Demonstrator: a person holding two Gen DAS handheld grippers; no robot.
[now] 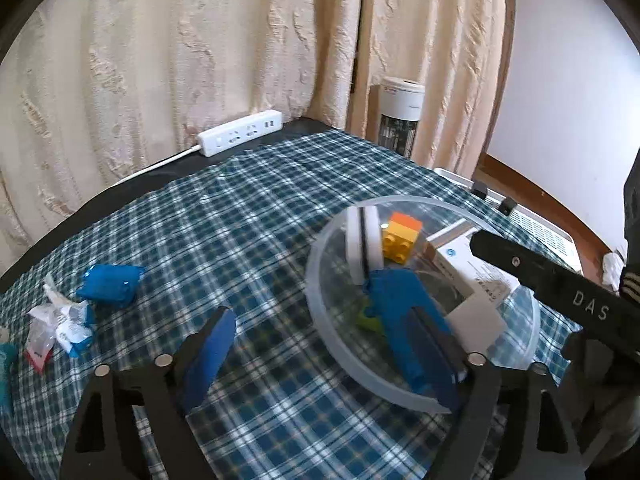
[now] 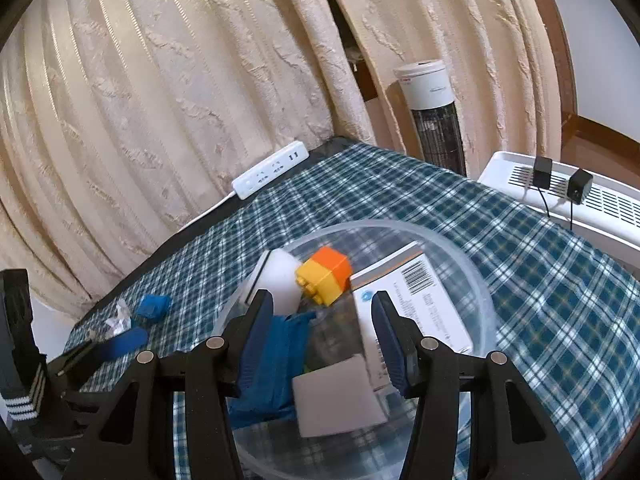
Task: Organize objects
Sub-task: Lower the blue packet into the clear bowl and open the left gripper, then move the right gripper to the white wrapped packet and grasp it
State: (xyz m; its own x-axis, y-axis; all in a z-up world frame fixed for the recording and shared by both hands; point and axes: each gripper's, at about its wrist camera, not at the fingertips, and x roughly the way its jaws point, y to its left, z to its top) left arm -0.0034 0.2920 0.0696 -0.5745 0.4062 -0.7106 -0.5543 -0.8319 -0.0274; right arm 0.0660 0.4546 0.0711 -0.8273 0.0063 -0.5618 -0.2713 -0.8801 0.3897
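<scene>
One clear round plastic bowl (image 2: 486,300) sits on the blue plaid tablecloth (image 1: 240,208); it holds a yellow-and-orange toy brick (image 2: 326,278), a white cardboard box (image 2: 424,304), a white cylinder (image 2: 282,284) and a blue cloth bundle (image 2: 272,364); right gripper (image 2: 322,340) hovers above it, fingers wide, empty; left gripper (image 1: 322,350) spread wide across the bowl's 7 o'clock rim; a second blue bundle (image 1: 110,284) and crumpled wrappers (image 1: 60,326) lie well apart at 9 o'clock.
</scene>
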